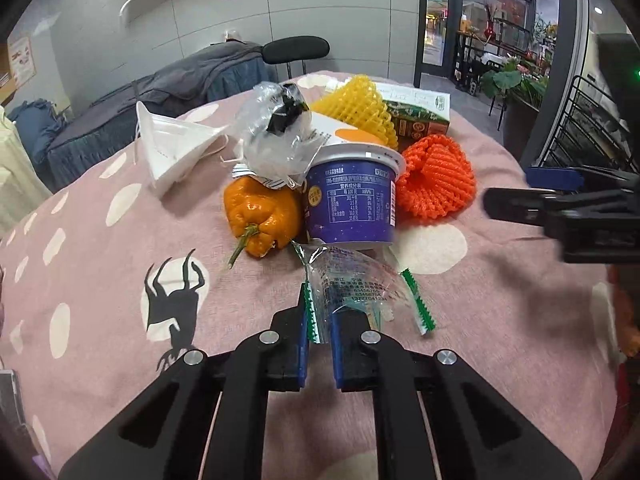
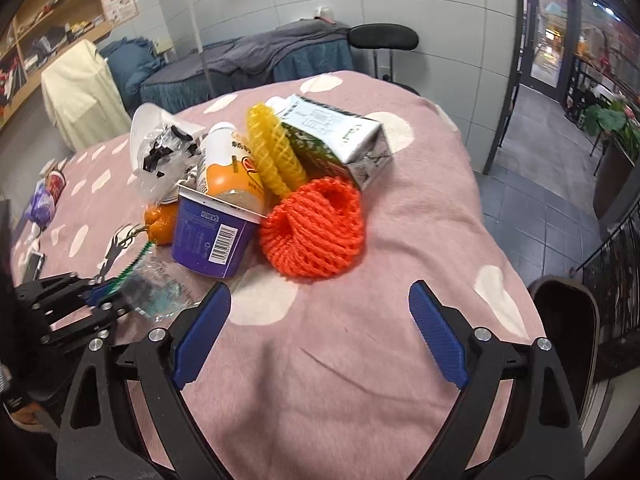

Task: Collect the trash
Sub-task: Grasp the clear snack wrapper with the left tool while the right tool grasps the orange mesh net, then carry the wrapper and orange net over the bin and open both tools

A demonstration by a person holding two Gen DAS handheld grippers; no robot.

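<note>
A pile of trash lies on the pink dotted tablecloth [image 1: 100,240]. My left gripper [image 1: 320,320] is shut on a clear plastic wrapper with green edges [image 1: 360,280], in front of a purple cup [image 1: 352,200]. It also shows in the right wrist view [image 2: 100,296], holding the wrapper [image 2: 160,284]. My right gripper [image 2: 320,308] is wide open and empty, just short of the orange foam net [image 2: 316,228] and the purple cup [image 2: 212,232]. It shows in the left wrist view at the right edge [image 1: 560,212].
The pile also holds an orange pepper [image 1: 260,216], a white face mask [image 1: 176,148], a crumpled clear bag [image 1: 276,132], a yellow foam net [image 1: 360,108], a milk carton [image 2: 340,140] and a bottle [image 2: 228,164]. A dark bin [image 2: 564,320] stands off the table's right.
</note>
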